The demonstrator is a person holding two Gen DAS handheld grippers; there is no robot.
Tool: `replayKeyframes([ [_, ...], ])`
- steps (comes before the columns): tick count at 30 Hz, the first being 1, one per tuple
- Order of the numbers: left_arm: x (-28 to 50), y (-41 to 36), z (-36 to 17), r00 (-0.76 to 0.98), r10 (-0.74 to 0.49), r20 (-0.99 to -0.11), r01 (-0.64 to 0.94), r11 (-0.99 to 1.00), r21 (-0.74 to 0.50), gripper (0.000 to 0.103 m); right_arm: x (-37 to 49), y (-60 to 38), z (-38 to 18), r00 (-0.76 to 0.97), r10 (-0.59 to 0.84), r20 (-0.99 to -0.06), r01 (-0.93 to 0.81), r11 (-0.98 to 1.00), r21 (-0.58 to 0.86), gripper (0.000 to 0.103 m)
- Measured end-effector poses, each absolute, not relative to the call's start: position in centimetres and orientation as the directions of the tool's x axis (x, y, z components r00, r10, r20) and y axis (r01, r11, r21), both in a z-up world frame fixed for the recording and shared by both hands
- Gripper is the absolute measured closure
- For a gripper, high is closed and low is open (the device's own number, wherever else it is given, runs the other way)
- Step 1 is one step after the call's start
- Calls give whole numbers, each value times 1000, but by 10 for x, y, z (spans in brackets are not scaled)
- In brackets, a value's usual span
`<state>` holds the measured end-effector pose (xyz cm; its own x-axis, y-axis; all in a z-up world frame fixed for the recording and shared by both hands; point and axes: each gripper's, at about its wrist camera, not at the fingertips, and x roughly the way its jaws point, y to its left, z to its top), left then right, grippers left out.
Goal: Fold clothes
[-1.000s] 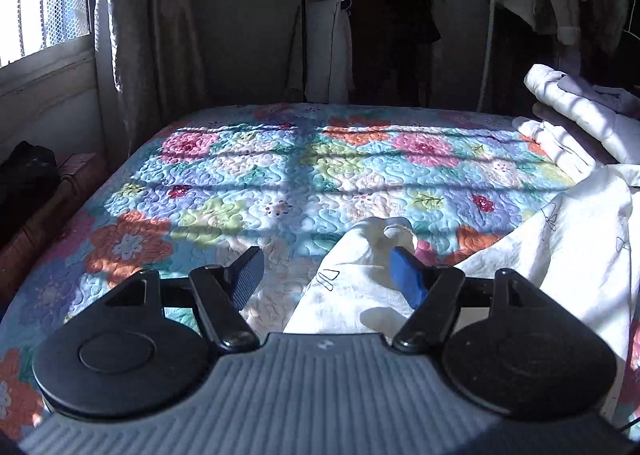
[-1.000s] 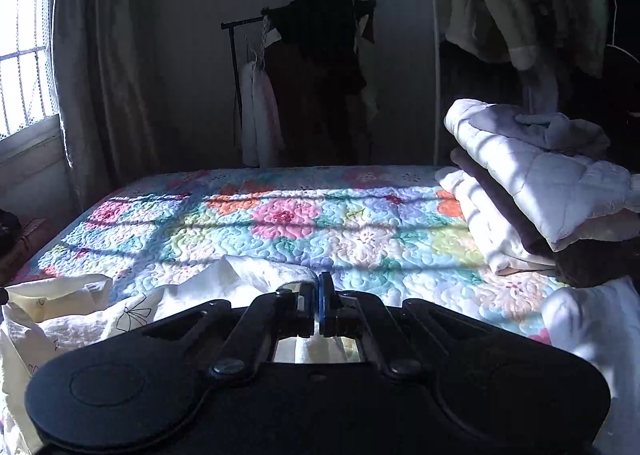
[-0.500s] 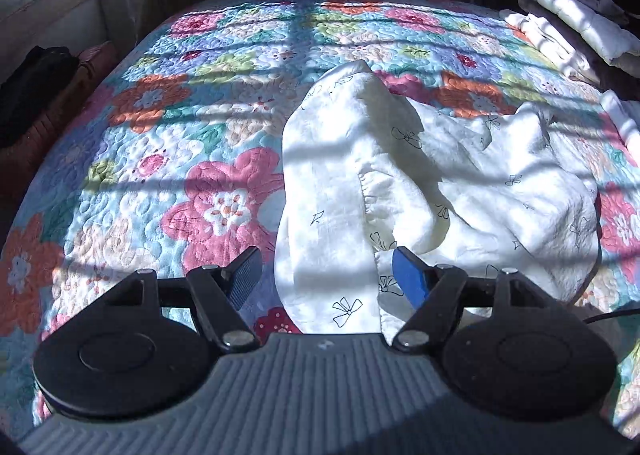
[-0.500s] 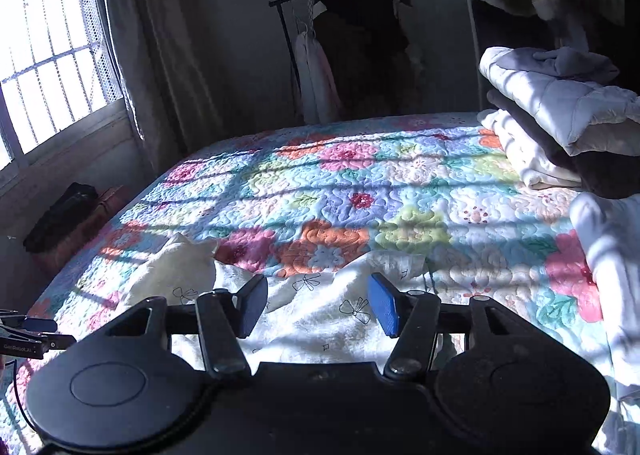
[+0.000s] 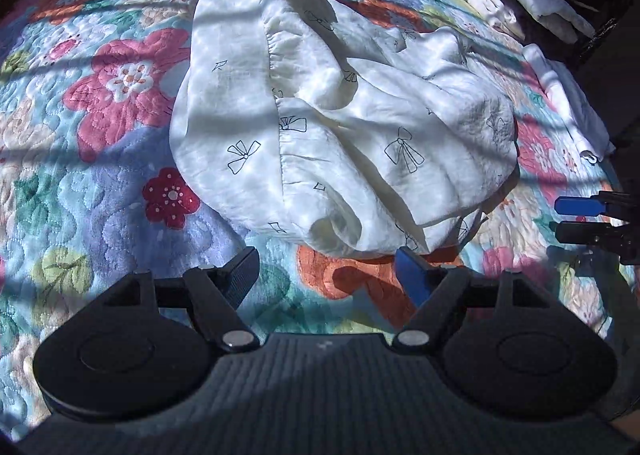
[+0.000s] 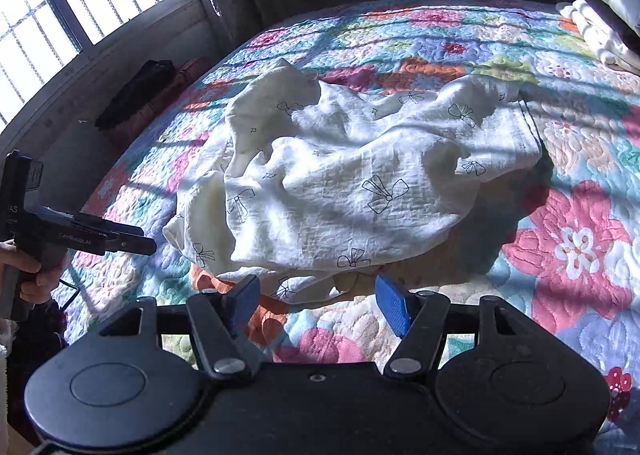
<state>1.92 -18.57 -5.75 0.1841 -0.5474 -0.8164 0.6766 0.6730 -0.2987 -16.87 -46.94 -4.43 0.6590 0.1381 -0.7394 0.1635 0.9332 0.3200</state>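
A second ago the right gripper's jaws were pressed together and both cameras faced the far wall; now both look down on the floral quilt (image 5: 100, 183) and the white bow-print garment (image 5: 340, 127), which lies loose and crumpled across the centre of both views, no longer lifted.

In the left wrist view, the left gripper (image 5: 328, 269) sits at the bottom centre, its jaws spread and opening a little further, with only quilt between them; the garment's near hem lies just above the blue pad. At the right edge of that frame the right gripper (image 5: 580, 221) pokes in.

In the right wrist view, the left gripper (image 6: 136, 241) shows at the left edge, held by a hand (image 6: 32, 279). The right gripper (image 6: 316, 303) at bottom centre is opening, its pads apart and free of the cloth, the hem just beyond them.

So the garment appears to have been released onto the bed; the likely next step is taking fresh hold of an edge to spread it flat. Folded whites (image 6: 600, 7) wait at the upper right.
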Motion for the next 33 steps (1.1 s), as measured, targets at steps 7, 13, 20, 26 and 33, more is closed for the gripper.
replayKeyframes([
  [7,23,-224,-78,232,-595,-769,677,667,-312,34,-120,-429,-103,628,192,-754,95,943,318,34],
  [13,54,-229,-60,301,-649,-699,622,689,-372,76,-97,-418,-100,688,113,-717,33,982,187,92],
  [20,49,-208,-32,409,-673,-616,580,713,-394,71,-103,-442,-63,756,281,-591,43,880,474,98],
  [26,13,-190,-22,488,-605,-629,629,743,-227,62,-107,-447,-28,809,306,-501,10,846,533,99],
  [33,-30,-181,-39,460,-632,-624,684,700,-205,43,-100,-441,-14,808,404,-429,-61,781,621,99],
])
